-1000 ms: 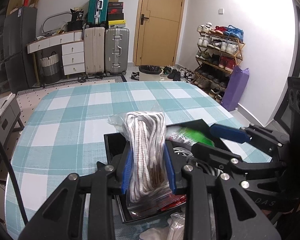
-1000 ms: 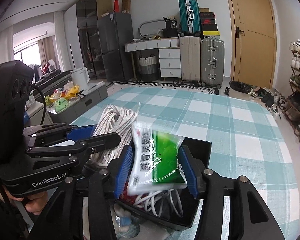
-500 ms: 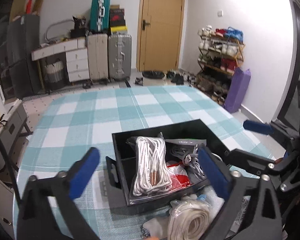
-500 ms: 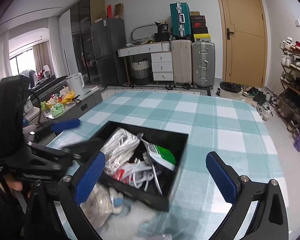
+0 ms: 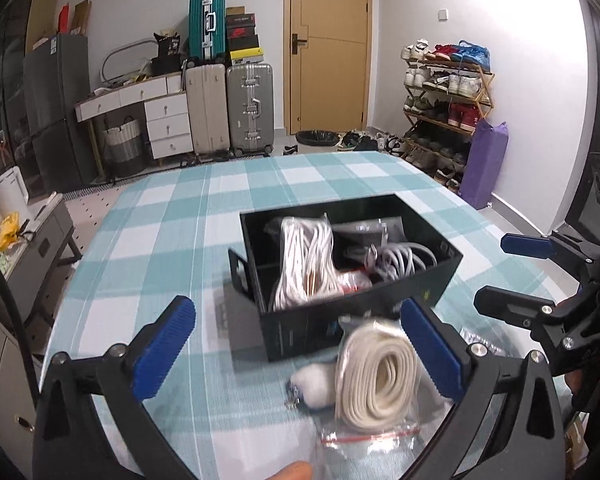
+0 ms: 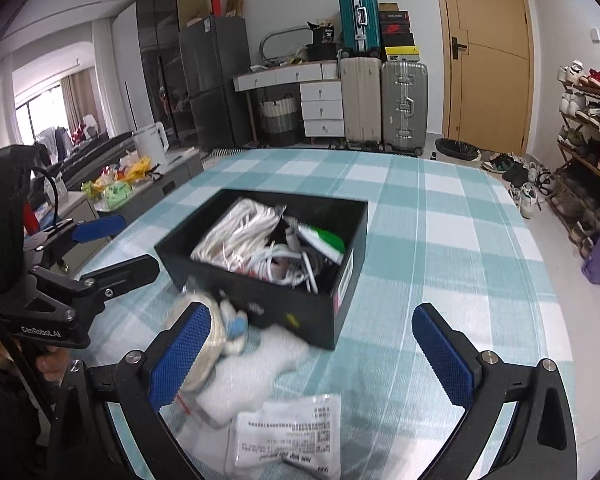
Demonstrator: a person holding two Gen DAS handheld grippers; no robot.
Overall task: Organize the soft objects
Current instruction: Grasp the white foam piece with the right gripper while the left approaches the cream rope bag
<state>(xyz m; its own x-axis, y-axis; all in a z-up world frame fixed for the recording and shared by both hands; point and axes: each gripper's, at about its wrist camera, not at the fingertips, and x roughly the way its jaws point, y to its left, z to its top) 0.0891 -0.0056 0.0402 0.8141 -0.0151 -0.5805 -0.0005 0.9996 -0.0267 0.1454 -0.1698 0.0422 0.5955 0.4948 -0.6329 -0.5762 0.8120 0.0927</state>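
Observation:
A black box (image 5: 364, 312) (image 6: 260, 300) stands on the checked tablecloth. It holds a bagged white rope bundle (image 5: 306, 264) (image 6: 232, 236), white and grey cables (image 5: 396, 260) (image 6: 284, 268) and a green-and-white packet (image 6: 324, 240). In front of the box lie a bagged coil of cream strap (image 5: 380, 376) (image 6: 204, 344), a white soft item (image 5: 312, 384) (image 6: 268, 368) and a printed white packet (image 6: 288, 436). My left gripper (image 5: 300, 352) is open and empty, near the strap bag. My right gripper (image 6: 312, 360) is open and empty above the loose items.
The table (image 5: 172, 240) (image 6: 440, 240) has a teal-and-white checked cloth. Its right edge is near a shoe rack (image 5: 444, 96). Suitcases (image 5: 228, 108) and a door (image 5: 328, 48) stand at the back wall. A low cabinet with clutter (image 6: 120, 196) is on the left.
Both grippers opened and let the rope bag and the green packet drop into the box, then drew back toward the near side of the table.

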